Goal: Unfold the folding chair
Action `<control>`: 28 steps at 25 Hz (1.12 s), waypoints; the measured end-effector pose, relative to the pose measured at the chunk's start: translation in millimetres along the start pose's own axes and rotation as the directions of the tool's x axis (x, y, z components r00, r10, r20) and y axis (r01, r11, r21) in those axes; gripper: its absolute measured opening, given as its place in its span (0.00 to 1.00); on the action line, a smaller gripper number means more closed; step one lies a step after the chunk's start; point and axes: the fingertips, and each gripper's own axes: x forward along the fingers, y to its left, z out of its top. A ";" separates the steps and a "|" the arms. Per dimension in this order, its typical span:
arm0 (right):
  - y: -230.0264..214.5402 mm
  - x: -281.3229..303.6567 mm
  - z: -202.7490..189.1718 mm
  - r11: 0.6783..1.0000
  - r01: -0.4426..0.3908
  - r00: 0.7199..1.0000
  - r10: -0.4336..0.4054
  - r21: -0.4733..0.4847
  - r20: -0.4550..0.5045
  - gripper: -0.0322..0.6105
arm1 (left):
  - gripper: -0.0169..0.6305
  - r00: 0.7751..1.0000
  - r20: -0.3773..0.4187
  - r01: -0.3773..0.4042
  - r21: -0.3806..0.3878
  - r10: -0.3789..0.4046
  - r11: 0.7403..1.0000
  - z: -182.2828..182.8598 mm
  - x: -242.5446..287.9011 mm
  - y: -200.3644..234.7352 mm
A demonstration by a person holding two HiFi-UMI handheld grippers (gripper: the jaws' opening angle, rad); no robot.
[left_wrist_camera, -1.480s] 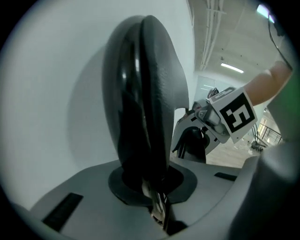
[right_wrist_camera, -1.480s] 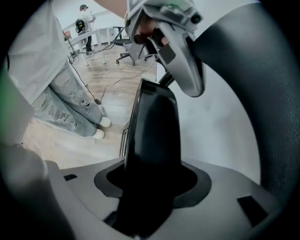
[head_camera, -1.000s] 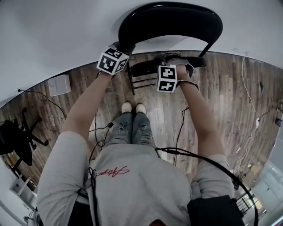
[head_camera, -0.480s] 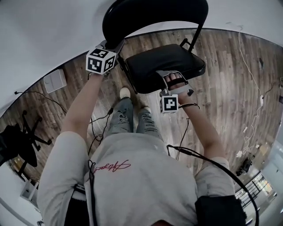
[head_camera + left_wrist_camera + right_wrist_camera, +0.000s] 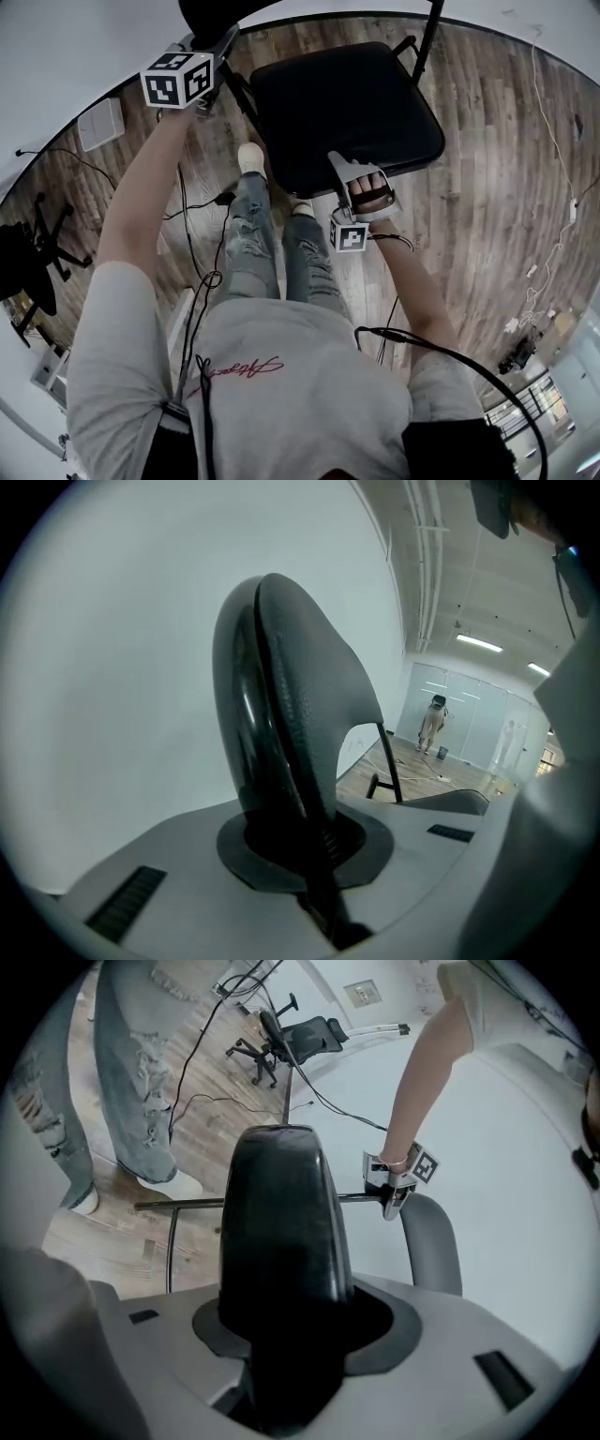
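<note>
**Seat nearly level: release it cleanly and keep the backrest steady**

The wooden floor (image 5: pixel 487 159) fills most of the head view, and the folding chair (image 5: pixel 337 103) stands on it close to a pale wall (image 5: pixel 56 56), just in front of the person's legs (image 5: pixel 253 225). The chair looks almost completely unfolded. Its black padded seat (image 5: pixel 279 1222) lies nearly flat, and the backrest (image 5: pixel 281 714) rises behind it at the top edge of the head view. The chair's legs are mostly hidden under the seat, so I cannot tell if they are fully spread.

The left gripper (image 5: pixel 217 45) is pressed together on the side edge of the backrest and pinches it. The right gripper (image 5: pixel 342 167) is at the front edge of the seat. Its jaws are opening, the seat edge is between them, and the pads no longer seem to press on it.

In my judgement, the step in hand is letting go of the seat. To do it well, the left pinch should remain firm so that the chair does not tip or slide. The right gripper should open wide enough before it is pulled straight back toward the person, so that no jaw drags on the cushion. A light push down on the seat would then confirm that the frame is locked open.
</note>
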 end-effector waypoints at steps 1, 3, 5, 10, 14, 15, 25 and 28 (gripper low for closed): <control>18.9 -7.5 -1.0 1.000 0.016 1.000 -0.016 -0.003 -0.003 0.36 | 0.06 1.000 0.005 -0.011 0.001 0.011 1.000 -6.1 -2.4 -3.9; 54.7 -19.0 -5.9 0.999 0.045 0.999 -0.045 -0.011 -0.008 0.37 | 0.06 0.999 0.013 -0.044 -0.003 0.044 0.999 -15.3 -5.2 -10.6; 75.4 -26.5 -8.2 0.998 0.068 0.998 -0.068 -0.008 -0.005 0.40 | 0.06 0.997 0.034 -0.070 -0.002 0.070 0.998 -19.2 -7.6 -18.4; 115.0 -44.0 -7.9 0.995 0.102 0.994 -0.103 -0.009 -0.029 0.43 | 0.06 0.982 0.157 -0.107 0.035 0.101 0.994 -28.7 -23.6 -41.7; 154.3 -57.0 -8.4 0.992 0.121 0.991 -0.122 -0.017 -0.058 0.45 | 0.06 0.966 0.228 -0.149 0.094 0.125 0.984 -41.4 -37.0 -63.0; 162.4 -60.9 -9.8 0.991 0.131 0.989 -0.132 -0.020 -0.063 0.45 | 0.06 0.963 0.239 -0.153 0.103 0.125 0.983 -44.5 -40.3 -70.0; 223.7 -74.4 -16.2 0.980 0.192 0.970 -0.198 -0.051 -0.145 0.47 | 0.06 0.959 0.255 -0.173 0.171 0.126 0.970 -77.8 -59.9 -116.0; 227.8 -68.8 -15.5 0.975 0.213 0.961 -0.220 -0.059 -0.170 0.47 | 0.06 0.951 0.279 -0.180 0.139 0.135 0.974 -72.8 -54.1 -107.7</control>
